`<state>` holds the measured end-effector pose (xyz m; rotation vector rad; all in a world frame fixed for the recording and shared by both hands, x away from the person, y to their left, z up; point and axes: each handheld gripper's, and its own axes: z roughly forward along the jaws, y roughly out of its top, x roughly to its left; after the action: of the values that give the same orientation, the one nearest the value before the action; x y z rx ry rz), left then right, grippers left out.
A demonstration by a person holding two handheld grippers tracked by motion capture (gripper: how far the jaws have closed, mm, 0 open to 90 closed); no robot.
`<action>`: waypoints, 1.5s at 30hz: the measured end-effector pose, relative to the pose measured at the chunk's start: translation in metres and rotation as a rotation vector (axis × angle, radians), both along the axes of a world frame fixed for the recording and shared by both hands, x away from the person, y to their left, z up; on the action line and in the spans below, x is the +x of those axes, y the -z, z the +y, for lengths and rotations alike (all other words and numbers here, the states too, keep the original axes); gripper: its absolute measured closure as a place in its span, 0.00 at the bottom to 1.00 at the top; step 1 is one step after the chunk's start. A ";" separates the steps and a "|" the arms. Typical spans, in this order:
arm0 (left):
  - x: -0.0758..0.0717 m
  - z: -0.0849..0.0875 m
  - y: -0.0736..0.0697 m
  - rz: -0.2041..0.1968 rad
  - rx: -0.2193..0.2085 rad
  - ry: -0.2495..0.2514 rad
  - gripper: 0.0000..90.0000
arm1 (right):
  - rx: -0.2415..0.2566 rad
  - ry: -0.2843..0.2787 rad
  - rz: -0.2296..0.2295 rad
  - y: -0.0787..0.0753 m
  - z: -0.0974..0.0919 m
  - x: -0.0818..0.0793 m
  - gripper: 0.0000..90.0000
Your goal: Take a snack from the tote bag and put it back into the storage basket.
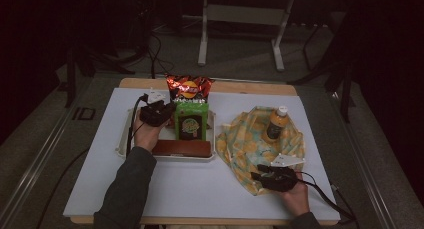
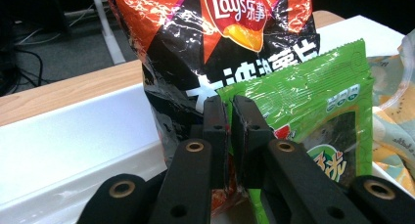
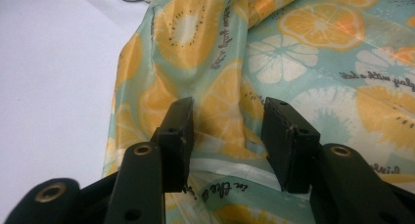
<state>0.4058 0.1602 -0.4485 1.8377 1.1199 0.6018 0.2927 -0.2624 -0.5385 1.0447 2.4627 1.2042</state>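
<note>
Your left gripper [image 2: 229, 117], centre frame, has its jaws nearly closed, pinching the crinkled foil edge of the chip bag [image 2: 210, 43] beside the glossy green packet [image 2: 313, 101]. Your right gripper [image 3: 230, 136] stands open over the soft citrus-print bag [image 3: 303, 62]; the high view adds a bottle [image 1: 276, 124].

Chip bag [image 1: 189, 88] and green packet [image 1: 191, 120] crowd tray [image 1: 121, 139].

Dim room, grey floor [image 1: 45, 154]
</note>
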 end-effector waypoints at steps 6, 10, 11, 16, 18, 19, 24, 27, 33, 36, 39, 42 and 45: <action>0.001 -0.001 0.001 0.007 0.006 -0.004 0.91 | 0.000 0.000 0.000 0.000 0.000 0.000 0.61; 0.000 -0.001 0.002 0.012 -0.014 0.002 0.80 | 0.000 0.000 0.000 0.000 0.000 0.000 0.61; 0.000 0.000 0.003 0.012 -0.020 0.004 0.77 | -0.001 0.000 0.000 0.000 0.000 0.000 0.61; -0.003 0.000 0.003 0.016 -0.043 0.017 0.68 | 0.000 0.000 0.000 0.000 0.000 0.000 0.61; -0.003 0.000 0.003 0.017 -0.052 0.018 0.66 | 0.000 0.000 0.000 0.000 0.000 0.000 0.61; -0.004 0.000 0.002 0.015 -0.053 0.021 0.66 | 0.000 0.000 0.001 0.000 0.000 0.000 0.61; -0.007 -0.001 0.000 0.014 -0.056 0.037 0.64 | 0.001 0.000 0.001 0.000 0.000 0.000 0.61; -0.009 -0.002 -0.001 0.013 -0.057 0.045 0.63 | 0.001 0.000 0.001 0.000 0.000 0.000 0.61; -0.013 -0.002 -0.003 0.012 -0.073 0.041 0.63 | 0.001 0.000 0.001 0.000 0.000 0.000 0.61; -0.016 -0.001 -0.004 0.010 -0.080 0.043 0.63 | 0.001 0.000 0.001 0.000 0.000 0.000 0.61; -0.019 -0.002 -0.006 0.000 -0.091 0.049 0.63 | 0.001 -0.001 0.000 0.000 0.000 0.000 0.61; -0.022 -0.004 -0.009 -0.005 -0.099 0.059 0.63 | 0.001 0.000 0.001 0.000 0.000 0.000 0.61; -0.025 -0.006 -0.010 -0.009 -0.103 0.070 0.63 | 0.001 0.000 0.001 0.000 0.000 0.000 0.61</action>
<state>0.3805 0.1540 -0.4385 1.7761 1.0572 0.5018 0.2928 -0.2625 -0.5385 1.0456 2.4637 1.2053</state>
